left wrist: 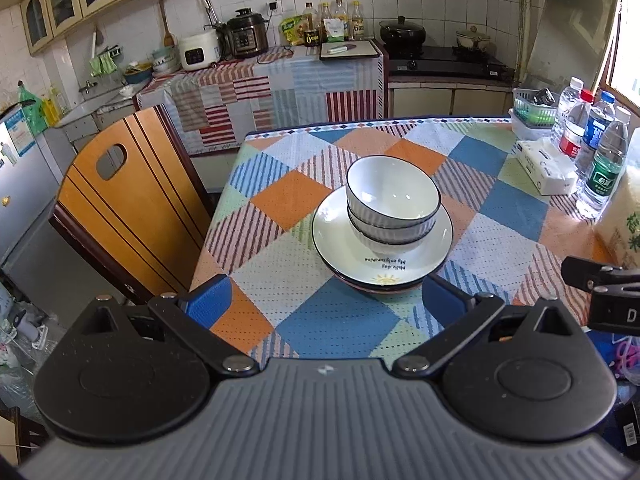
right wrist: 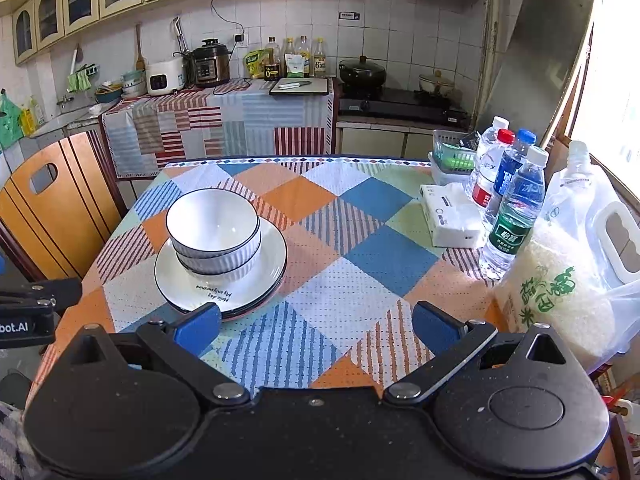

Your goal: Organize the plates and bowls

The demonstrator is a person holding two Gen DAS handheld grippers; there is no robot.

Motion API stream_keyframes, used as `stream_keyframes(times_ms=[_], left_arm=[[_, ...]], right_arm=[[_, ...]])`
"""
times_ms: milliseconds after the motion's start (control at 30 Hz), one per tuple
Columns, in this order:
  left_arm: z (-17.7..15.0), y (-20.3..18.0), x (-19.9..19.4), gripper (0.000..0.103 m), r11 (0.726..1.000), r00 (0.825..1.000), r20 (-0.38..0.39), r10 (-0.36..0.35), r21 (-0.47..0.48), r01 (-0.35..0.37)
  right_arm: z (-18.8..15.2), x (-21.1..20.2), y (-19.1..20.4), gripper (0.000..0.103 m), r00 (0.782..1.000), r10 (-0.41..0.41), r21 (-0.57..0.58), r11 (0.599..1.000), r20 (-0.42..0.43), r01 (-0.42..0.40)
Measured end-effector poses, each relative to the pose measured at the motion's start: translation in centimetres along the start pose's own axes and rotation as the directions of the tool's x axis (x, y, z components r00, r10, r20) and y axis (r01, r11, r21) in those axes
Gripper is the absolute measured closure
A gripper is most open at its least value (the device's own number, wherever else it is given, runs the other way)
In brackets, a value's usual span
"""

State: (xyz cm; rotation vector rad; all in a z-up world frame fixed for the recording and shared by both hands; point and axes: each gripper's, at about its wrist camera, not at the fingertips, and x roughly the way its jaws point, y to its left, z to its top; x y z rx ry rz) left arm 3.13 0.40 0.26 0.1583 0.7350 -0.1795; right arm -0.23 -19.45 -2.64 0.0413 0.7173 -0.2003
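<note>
One rice bag (right wrist: 560, 280), right view only

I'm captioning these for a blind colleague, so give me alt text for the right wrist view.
Two ribbed white bowls with dark rims sit nested on a stack of white plates on a patchwork-patterned tablecloth. The open blue-padded right tongs hover empty at the table's near edge; clear plastic water bottles stand right.

Black claw (left wrist: 326, 300) bodies with blue fingers (left wrist: 209, 304), silver pivot screws.
</note>
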Motion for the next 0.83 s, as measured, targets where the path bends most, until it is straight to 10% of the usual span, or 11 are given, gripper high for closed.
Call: stream_keyframes(times_ms=[833], left_arm=[[-0.3, -0.1, 1.2, 0.0, 0.998, 0.997, -0.061, -0.049, -0.031, 0.047]], right_arm=[[-0.1, 0.5, 0.0, 0.0, 0.998, -0.042, -0.037, 0.998, -0.044, 0.041]])
